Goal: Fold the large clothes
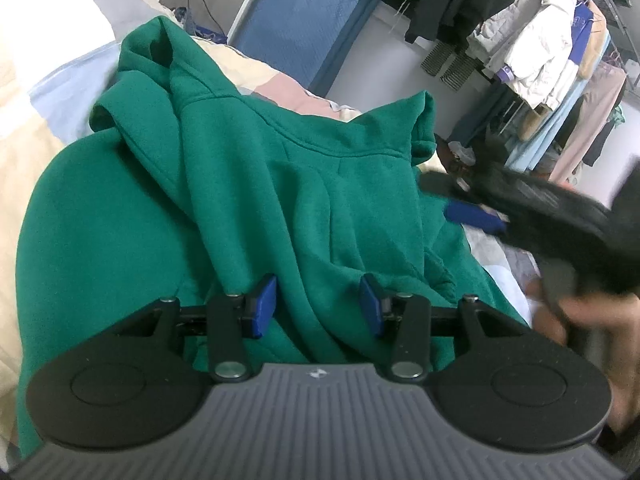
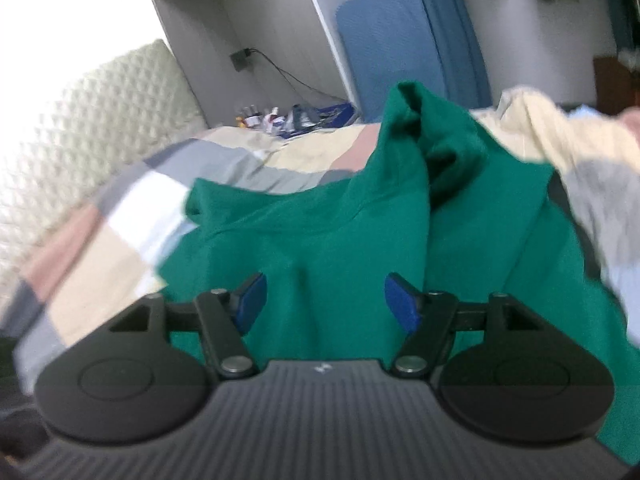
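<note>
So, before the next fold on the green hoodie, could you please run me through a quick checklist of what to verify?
1. green hoodie fully on the patchwork quilt: ok in what shows; its lower part is hidden below both views.
2. Hoodie lying flat: not ok; its hood stands bunched and the body is creased.
3. left gripper ready to pinch: ok; jaws apart over a ridge of fabric, pads not pressing.
4. right gripper free: ok; jaws apart above the cloth, holding nothing.
5. Grippers apart from each other: ok; the right one is blurred at the hoodie's edge.
6. Sleeve positions: cannot tell.
</note>
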`<action>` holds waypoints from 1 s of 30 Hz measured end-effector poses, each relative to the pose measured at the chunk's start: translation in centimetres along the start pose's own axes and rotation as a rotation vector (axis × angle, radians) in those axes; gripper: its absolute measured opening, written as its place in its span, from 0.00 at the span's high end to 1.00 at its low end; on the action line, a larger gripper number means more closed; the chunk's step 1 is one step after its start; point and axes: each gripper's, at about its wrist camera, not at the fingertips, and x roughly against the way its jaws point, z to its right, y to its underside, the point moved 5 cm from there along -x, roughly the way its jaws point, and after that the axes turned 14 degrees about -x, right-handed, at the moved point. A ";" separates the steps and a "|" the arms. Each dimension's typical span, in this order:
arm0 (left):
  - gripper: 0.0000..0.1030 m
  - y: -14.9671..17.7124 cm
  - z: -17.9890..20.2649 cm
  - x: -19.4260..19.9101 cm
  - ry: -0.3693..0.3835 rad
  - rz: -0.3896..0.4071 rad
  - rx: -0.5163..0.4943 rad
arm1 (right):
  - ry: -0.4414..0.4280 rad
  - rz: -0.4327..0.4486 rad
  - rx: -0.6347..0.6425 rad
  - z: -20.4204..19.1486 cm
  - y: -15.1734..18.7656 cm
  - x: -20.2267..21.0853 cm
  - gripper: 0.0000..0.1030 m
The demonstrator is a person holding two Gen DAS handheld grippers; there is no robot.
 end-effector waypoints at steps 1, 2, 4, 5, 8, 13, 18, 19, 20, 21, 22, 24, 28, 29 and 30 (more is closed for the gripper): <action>0.50 0.0 0.0 -0.1 0.000 0.000 0.002 | 0.020 0.016 0.000 0.3 -0.7 -0.9 0.34; 0.50 0.0 0.0 -0.1 -0.002 0.000 0.000 | 0.038 0.033 -0.008 0.8 -1.4 -1.9 0.34; 0.50 0.0 0.1 -0.2 -0.010 0.000 -0.007 | 0.060 0.050 -0.034 1.7 -2.7 -3.8 0.34; 0.50 0.0 0.2 -0.2 -0.011 -0.001 -0.012 | 0.062 0.056 -0.039 2.1 -3.4 -4.8 0.34; 0.50 -0.2 0.3 -0.1 -0.026 -0.004 -0.021 | 0.094 0.067 -0.035 3.0 -5.0 -7.6 0.34; 0.50 -0.3 0.7 -0.2 -0.024 0.005 -0.029 | 0.165 0.035 0.054 3.7 -6.7 -11.7 0.43; 0.50 -0.3 1.4 0.1 0.000 0.049 -0.065 | 0.131 0.039 0.115 3.8 -8.3 -12.4 0.76; 0.50 -0.4 1.5 0.2 0.010 0.059 -0.060 | 0.125 0.063 0.119 3.7 -8.9 -12.1 0.78; 0.50 -0.6 1.6 0.4 0.023 0.071 -0.057 | 0.121 0.088 0.116 3.7 -9.5 -11.7 0.79; 0.50 -0.7 1.7 0.5 0.030 0.081 -0.060 | 0.115 0.108 0.111 3.8 -10.1 -11.5 0.79; 0.50 -0.7 1.8 0.5 0.032 0.087 -0.066 | 0.117 0.126 0.102 4.1 -10.8 -11.4 0.79; 0.50 -0.7 1.8 0.3 0.030 0.087 -0.075 | 0.136 0.149 0.087 4.9 -11.8 -11.6 0.79; 0.50 -0.1 1.6 -1.0 0.030 0.049 -0.076 | 0.194 0.136 0.066 7.5 -12.0 -14.1 0.79; 0.50 0.1 1.5 -1.3 0.021 0.039 -0.079 | 0.210 0.122 0.064 8.1 -11.7 -14.9 0.79; 0.50 0.2 1.4 -1.7 0.012 0.026 -0.082 | 0.224 0.105 0.066 8.7 -11.1 -15.8 0.79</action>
